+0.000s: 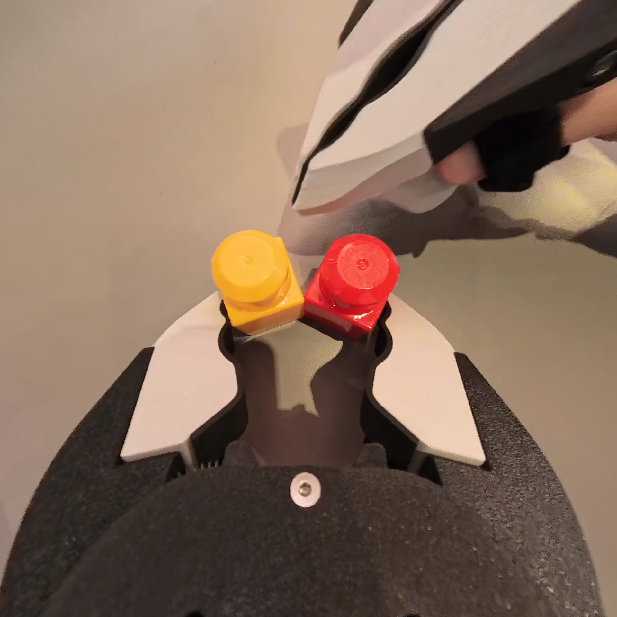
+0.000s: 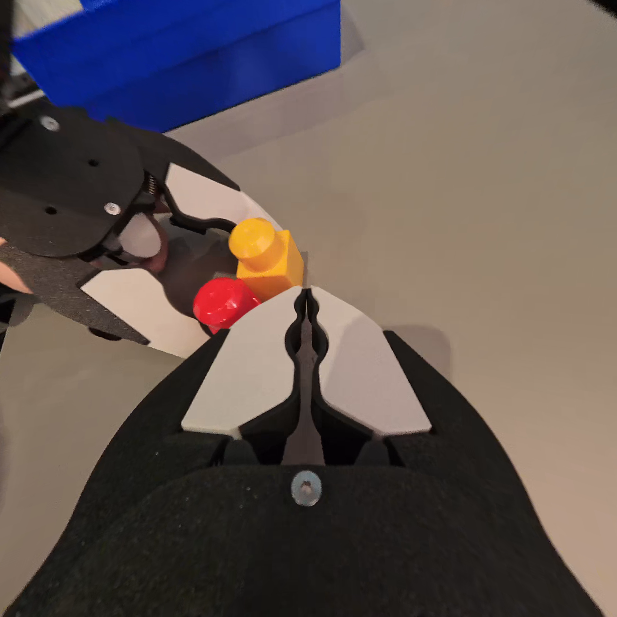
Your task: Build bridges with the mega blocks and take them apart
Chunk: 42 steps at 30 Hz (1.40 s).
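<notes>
Seemingly early: the yellow block (image 1: 257, 283) and red block (image 1: 350, 287) sit side by side, touching, between the left gripper (image 1: 303, 314)'s wide-spread fingers, probably pinched together. The right gripper (image 2: 306, 293), fingers closed and empty, hovers just beside them. No span bridges them yet.

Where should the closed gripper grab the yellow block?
Probably by the flat sides of the yellow block, not its round stud, which could slip. The red block touches one corner and the left gripper flanks both, so the right gripper would best open and come down from above.
</notes>
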{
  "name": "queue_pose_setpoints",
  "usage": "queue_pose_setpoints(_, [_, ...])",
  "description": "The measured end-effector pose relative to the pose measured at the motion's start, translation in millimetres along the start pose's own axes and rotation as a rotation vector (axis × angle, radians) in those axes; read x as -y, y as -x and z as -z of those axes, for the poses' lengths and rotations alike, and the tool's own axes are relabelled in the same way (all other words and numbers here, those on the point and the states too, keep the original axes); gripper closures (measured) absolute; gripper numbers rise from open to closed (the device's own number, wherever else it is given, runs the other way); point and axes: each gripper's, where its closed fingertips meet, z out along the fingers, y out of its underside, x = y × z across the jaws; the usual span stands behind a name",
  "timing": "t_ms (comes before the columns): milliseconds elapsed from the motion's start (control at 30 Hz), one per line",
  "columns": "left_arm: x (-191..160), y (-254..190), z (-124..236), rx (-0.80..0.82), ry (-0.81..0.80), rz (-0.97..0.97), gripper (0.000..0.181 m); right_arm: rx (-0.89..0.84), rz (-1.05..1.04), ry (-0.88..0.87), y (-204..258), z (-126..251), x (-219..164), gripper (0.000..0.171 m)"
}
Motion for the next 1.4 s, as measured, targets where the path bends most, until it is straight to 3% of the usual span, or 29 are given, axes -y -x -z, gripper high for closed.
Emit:
queue_pose_setpoints(433, [-2.9, -5.3, 1.9, -0.045, 0.005, -0.045, 0.09, 0.14, 0.036, 0.048, 13.2, -22.8, -3.9, 0.171])
queue_pose_setpoints(633, [-2.7, -5.4, 1.6, -0.049, 0.005, -0.047, 0.09, 0.038, 0.034, 0.084, 2.9, -14.6, -11.6, 0.171])
queue_pose_setpoints(833, [-2.7, -5.5, 1.7, -0.053, 0.005, -0.051, 0.09, 0.058, -0.071, 0.106, 13.5, 10.8, -20.7, 0.171])
queue_pose_setpoints(1167, [-2.7, -7.4, 1.6, -0.092, 0.008, -0.089, 0.089, 0.185, -0.096, 0.133, 35.2, -6.9, -25.6, 0.171])
queue_pose_setpoints(1400, [-3.1, -6.7, 1.7, -0.095, 0.024, -0.1, 0.087, 0.097, -0.057, 0.084, 17.3, -5.8, -18.6, 0.171])
